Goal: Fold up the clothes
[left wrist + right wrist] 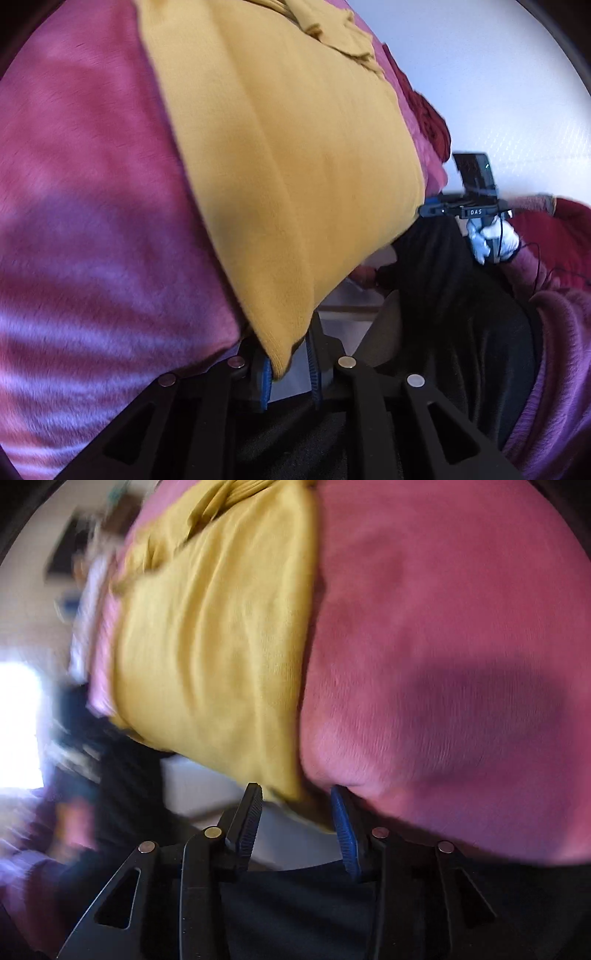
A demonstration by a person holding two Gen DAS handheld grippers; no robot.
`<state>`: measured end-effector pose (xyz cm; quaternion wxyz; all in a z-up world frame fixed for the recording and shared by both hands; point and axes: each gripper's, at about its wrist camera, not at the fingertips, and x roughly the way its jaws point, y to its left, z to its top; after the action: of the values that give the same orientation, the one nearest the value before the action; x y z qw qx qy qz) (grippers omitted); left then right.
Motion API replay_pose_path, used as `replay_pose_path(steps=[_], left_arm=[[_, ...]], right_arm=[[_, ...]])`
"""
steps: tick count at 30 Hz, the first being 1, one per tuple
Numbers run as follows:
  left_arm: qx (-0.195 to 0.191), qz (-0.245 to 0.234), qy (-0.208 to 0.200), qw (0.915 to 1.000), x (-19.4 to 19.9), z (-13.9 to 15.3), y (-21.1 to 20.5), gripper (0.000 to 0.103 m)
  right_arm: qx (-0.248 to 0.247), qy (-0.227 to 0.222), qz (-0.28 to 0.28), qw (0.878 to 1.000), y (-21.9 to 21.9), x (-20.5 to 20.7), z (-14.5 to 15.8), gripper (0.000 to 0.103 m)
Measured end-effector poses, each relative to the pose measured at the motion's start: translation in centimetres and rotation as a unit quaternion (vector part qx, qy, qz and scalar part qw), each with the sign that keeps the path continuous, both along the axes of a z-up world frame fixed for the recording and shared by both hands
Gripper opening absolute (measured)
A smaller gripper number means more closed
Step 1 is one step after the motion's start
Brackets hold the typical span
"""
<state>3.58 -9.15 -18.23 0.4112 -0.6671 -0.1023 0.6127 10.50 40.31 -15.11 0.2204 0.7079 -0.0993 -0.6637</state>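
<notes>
Across the pink plush blanket lies the mustard-yellow knit garment, spread long and mostly flat, with a bunched, crumpled part at its far end. From the left wrist camera, the near corner of that garment hangs down into the left gripper; its blue ribbed pads stand with a small gap, the cloth lies against the left pad, and whether the pads truly pinch it cannot be told. Only this view shows the right gripper's body, a dark device held in a white-gloved hand beside the garment's right edge, plus a fuzzy pink sleeve, dark red fabric at the blanket's far rim and a pale plain wall behind. The right wrist camera, heavily blurred, shows instead the right gripper with its jaws parted wide, the garment's other near corner dropping between the pads without being pressed by both. Both near corners overhang the blanket's front edge, where a strip of pale floor and dark clothing appear below. Open blanket runs wide on either side of the garment. A bright window glare fills that view's left margin.
</notes>
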Motion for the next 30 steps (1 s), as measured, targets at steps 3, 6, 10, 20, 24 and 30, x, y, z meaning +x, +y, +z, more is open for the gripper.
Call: replay_pose_path(steps=[3, 6, 10, 20, 24, 30], left_arm=[[-0.004, -0.012, 0.001, 0.9999, -0.1, -0.3, 0.7, 0.015], [-0.003, -0.012, -0.007, 0.9999, -0.2, -0.6, 0.9, 0.015], [-0.030, -0.021, 0.024, 0.9991, 0.6, 0.1, 1.7, 0.013], [0.074, 0.027, -0.027, 0.9965, 0.4, 2.9, -0.2, 0.006], [0.235, 0.090, -0.053, 0.9663, -2.6, 6.7, -1.8, 0.007], [0.357, 0.380, -0.054, 0.8516, -14.6, 4.6, -5.4, 0.011]], right_arm=[[0.012, 0.011, 0.051, 0.999, -1.5, 0.1, -0.2, 0.050], [-0.004, -0.001, 0.070, 0.998, -2.4, 0.1, -0.8, 0.054], [-0.017, -0.033, 0.090, 0.995, -3.7, 0.7, -2.1, 0.015], [-0.184, -0.120, 0.027, 0.975, -3.2, 0.8, -1.0, 0.009], [-0.335, -0.106, -0.062, 0.934, -2.9, -1.3, 2.0, 0.009], [-0.471, -0.031, -0.344, 0.812, 0.2, -12.4, -1.3, 0.009]])
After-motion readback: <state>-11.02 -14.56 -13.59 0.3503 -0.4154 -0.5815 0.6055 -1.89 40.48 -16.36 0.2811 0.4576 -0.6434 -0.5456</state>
